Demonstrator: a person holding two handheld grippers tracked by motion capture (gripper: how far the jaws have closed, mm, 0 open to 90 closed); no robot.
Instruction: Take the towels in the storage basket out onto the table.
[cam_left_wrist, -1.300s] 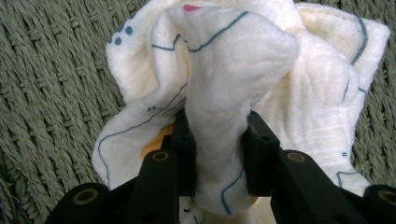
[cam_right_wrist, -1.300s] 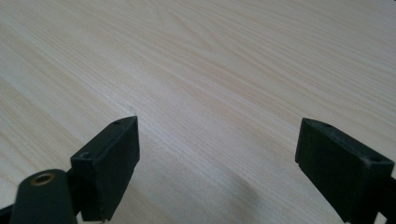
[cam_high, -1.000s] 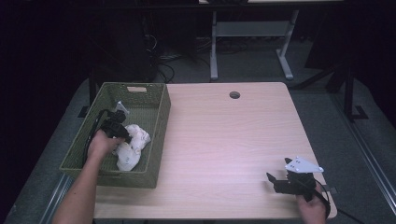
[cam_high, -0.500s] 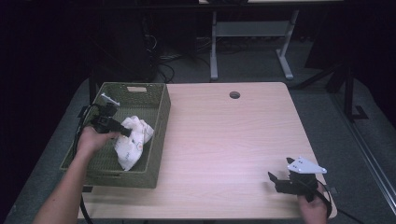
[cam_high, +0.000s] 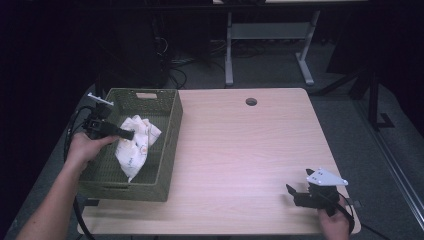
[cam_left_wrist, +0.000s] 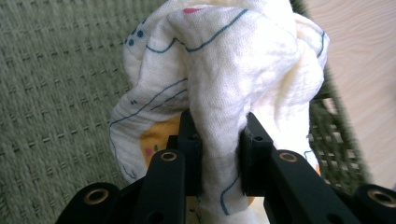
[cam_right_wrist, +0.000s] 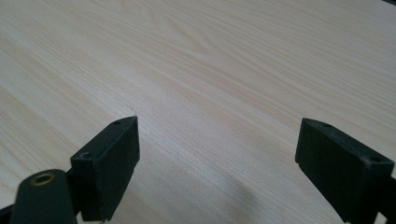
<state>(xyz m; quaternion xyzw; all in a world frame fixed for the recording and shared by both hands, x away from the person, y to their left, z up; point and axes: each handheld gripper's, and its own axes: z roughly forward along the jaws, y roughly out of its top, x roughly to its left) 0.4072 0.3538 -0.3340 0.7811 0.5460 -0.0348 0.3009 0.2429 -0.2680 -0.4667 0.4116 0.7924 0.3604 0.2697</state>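
Room: we see a dim space behind the bench, with a white metal frame (cam_high: 265, 45) on the grey floor and cables trailing near it.

Bench: we look down on a pale wood-grain bench (cam_high: 240, 165) with a round cable hole (cam_high: 251, 102) near its far edge.

Basket: we see an olive-green woven basket (cam_high: 165, 150) at the bench's left edge, with a handle slot in its far wall.

Cloth: we find a crumpled white cloth (cam_high: 134, 145) printed with thin blue lines, yellow patches and small red and blue marks. It hangs bunched inside the basket; we cannot tell whether its lower end touches the basket floor.

Left hand-held gripper: we see the left hand-held gripper (cam_high: 116, 132) over the basket's left wall, pointing toward the middle of the basket. In the left gripper view its jaws are pinched on a thick fold of the cloth (cam_left_wrist: 224, 84), which bulges out above them, with the basket weave behind and a strip of bench at the right.

Left hand: we see the left hand (cam_high: 85, 146) wrapped round the gripper body, with the bare forearm coming up from the lower left and a black cable looping beside it.

Right hand-held gripper: we see the right hand-held gripper (cam_high: 295, 195) low over the bench's near right corner, well apart from the basket. In the right gripper view its jaws are spread wide over bare wood (cam_right_wrist: 219, 84), with nothing between them.

Right hand: we see the right hand (cam_high: 334, 225) at the bottom edge, gripping from behind.
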